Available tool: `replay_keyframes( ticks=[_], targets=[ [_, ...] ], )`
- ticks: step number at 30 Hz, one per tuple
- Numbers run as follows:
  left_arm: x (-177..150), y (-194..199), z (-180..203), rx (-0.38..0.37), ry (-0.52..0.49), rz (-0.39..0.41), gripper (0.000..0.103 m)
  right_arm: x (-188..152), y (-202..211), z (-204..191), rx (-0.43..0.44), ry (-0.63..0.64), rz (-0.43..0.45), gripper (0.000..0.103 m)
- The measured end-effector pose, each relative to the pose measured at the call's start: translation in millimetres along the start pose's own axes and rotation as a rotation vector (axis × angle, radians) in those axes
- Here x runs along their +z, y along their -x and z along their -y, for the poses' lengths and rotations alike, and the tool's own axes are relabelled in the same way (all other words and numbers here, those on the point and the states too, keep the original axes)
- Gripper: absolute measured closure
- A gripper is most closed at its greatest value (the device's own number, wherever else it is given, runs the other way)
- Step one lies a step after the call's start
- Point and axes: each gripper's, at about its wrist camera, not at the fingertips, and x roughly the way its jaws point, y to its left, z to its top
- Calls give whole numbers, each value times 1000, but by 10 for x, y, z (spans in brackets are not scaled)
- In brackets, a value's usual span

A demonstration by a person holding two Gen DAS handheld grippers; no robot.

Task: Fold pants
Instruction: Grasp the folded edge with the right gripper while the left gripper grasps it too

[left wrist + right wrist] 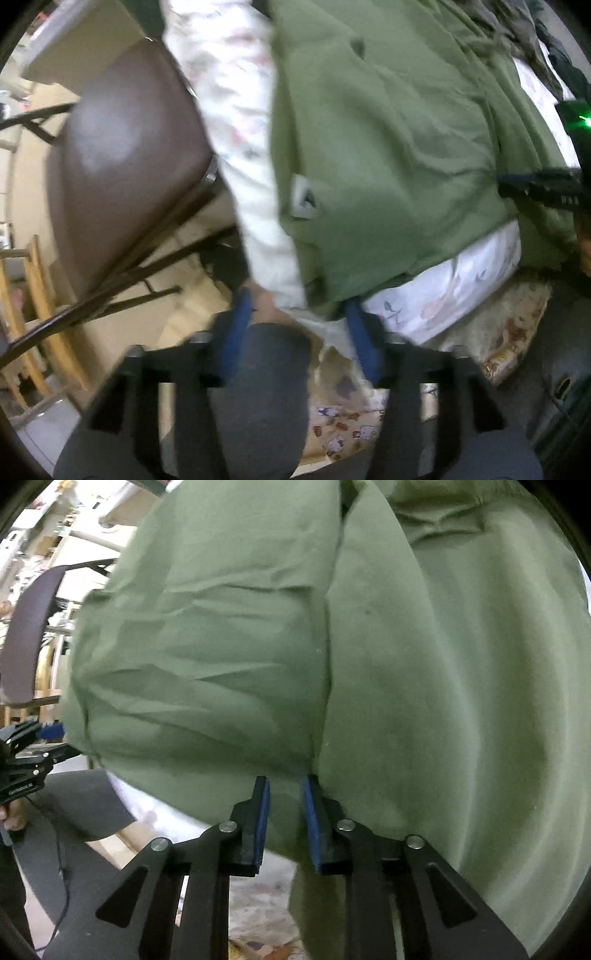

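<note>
Olive green pants [388,147] lie spread over a white patterned sheet [454,280] on a bed. My left gripper [299,306] points down at the bed's corner and is open. Its blue pads [236,332] stand wide apart, and the right-hand pad touches the hem of the pants. In the right wrist view the green pants [221,664] fill the frame, with a seam running down the middle. My right gripper [285,788] is shut on a bunch of the green cloth at the near edge, and more cloth hangs below the pads [260,823].
A brown padded chair [122,158] on dark metal legs stands left of the bed, with a wooden frame [37,295] beyond it. A person's grey-clad knee [258,387] is under the left gripper. Dark clothes [517,29] are heaped at the bed's far end.
</note>
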Motion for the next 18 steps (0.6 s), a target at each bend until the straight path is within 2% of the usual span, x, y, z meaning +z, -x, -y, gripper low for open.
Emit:
replay_keyframes(
  ticks=[2,4,5,6,7,9,11,13,15,17,18],
  targets=[
    [36,296,21,8,23,112,51,29,101,-55,20,12,40,80],
    [86,566,94,20,41,279,48,60,223,-133,52,40,101,80],
    [116,680,201,25,34,377,35,37,270,-158,59,56,126,80],
    [173,718,322,21,12,434,28,42,293,-201,62,76,152,80],
    [277,685,441,4,9,450,25,64,296,-239,56,91,163,80],
    [455,600,532,-62,60,421,25,83,229,-299,31,112,167,80],
    [484,602,565,-100,110,426,25,85,79,-270,-23,118,124,80],
    [419,612,591,-92,94,405,25,74,-64,-268,-44,88,77,80],
    [336,684,570,-65,61,435,25,69,-166,-214,-44,60,29,82],
    [317,699,506,-60,39,472,25,94,-161,-214,-53,65,24,82],
    [371,648,488,-68,57,462,25,122,-147,-242,-49,62,29,80]
  ],
)
